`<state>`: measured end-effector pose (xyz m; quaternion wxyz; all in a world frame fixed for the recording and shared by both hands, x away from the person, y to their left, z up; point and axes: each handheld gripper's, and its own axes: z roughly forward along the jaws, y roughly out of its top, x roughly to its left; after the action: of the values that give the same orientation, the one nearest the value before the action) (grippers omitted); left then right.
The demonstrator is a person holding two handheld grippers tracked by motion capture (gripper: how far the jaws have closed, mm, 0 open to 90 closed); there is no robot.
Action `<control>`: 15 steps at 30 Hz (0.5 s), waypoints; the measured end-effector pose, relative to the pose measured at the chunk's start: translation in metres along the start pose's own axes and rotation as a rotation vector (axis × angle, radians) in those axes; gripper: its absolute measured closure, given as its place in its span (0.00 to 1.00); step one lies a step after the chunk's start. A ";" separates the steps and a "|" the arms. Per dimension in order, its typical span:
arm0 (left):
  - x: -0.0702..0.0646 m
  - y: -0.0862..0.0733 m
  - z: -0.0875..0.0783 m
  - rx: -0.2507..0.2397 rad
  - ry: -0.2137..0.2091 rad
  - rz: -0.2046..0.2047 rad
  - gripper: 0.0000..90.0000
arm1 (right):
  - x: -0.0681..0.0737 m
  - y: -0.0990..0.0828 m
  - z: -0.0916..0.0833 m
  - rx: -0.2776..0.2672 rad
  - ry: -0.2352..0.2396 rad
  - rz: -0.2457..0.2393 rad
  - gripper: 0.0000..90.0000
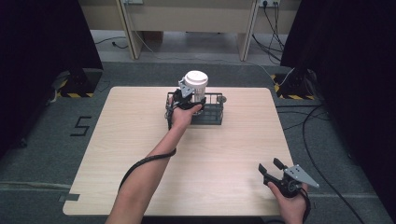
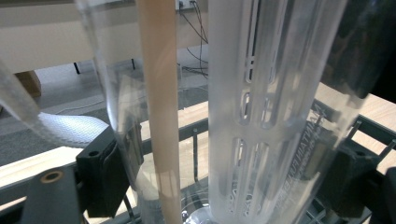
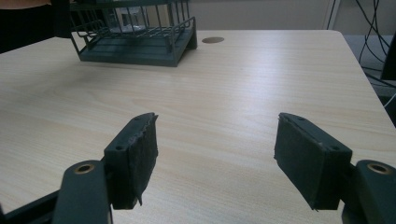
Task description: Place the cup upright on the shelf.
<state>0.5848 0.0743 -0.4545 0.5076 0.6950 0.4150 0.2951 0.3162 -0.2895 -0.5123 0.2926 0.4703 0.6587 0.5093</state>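
A clear plastic bottle [image 1: 195,85] with a white lid stands upright in a dark wire basket [image 1: 215,120] at the far middle of the table. My left gripper [image 1: 185,97] is shut on the bottle from the near left side. In the left gripper view the clear bottle [image 2: 261,116] with its slotted inner tube sits between the black pads [image 2: 103,175], and the basket's rail [image 2: 373,128] runs behind. Whether the bottle rests on the basket floor I cannot tell. My right gripper [image 1: 273,168] hovers open and empty near the table's front right corner; its view shows the gripper [image 3: 215,158] over bare wood.
The light wooden table [image 1: 224,154] has a small round hole [image 3: 213,40] just right of the basket [image 3: 135,52]. Black curtains flank both sides. Cables [image 1: 313,140] trail on the floor to the right. Wooden furniture legs stand behind the table.
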 end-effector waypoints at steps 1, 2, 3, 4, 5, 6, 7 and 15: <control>0.000 0.000 0.000 0.000 0.000 0.000 0.19 | 0.000 0.000 0.000 0.000 0.000 0.000 0.34; 0.000 0.000 0.000 0.000 0.001 -0.005 0.19 | 0.000 0.000 0.000 0.000 0.000 0.000 0.34; 0.000 0.000 0.000 0.000 0.001 -0.007 0.19 | 0.000 0.000 0.000 0.001 0.000 0.000 0.34; 0.000 0.000 0.000 0.002 0.003 -0.007 0.19 | 0.000 0.000 0.000 0.001 0.000 0.000 0.34; 0.000 0.000 0.000 0.002 0.003 -0.007 0.19 | 0.000 0.000 0.000 0.001 0.000 -0.001 0.34; 0.001 0.000 0.000 0.005 0.010 -0.004 0.19 | 0.000 0.000 0.000 0.001 0.001 -0.002 0.34; 0.001 0.000 0.000 0.005 0.010 -0.004 0.19 | 0.000 0.000 0.000 0.001 0.001 -0.002 0.34; -0.001 0.000 0.000 0.011 0.019 0.014 0.19 | 0.000 0.000 0.000 0.002 -0.001 -0.004 0.34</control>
<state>0.5839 0.0740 -0.4547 0.4977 0.6978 0.4167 0.3029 0.3162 -0.2891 -0.5123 0.2935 0.4693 0.6601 0.5078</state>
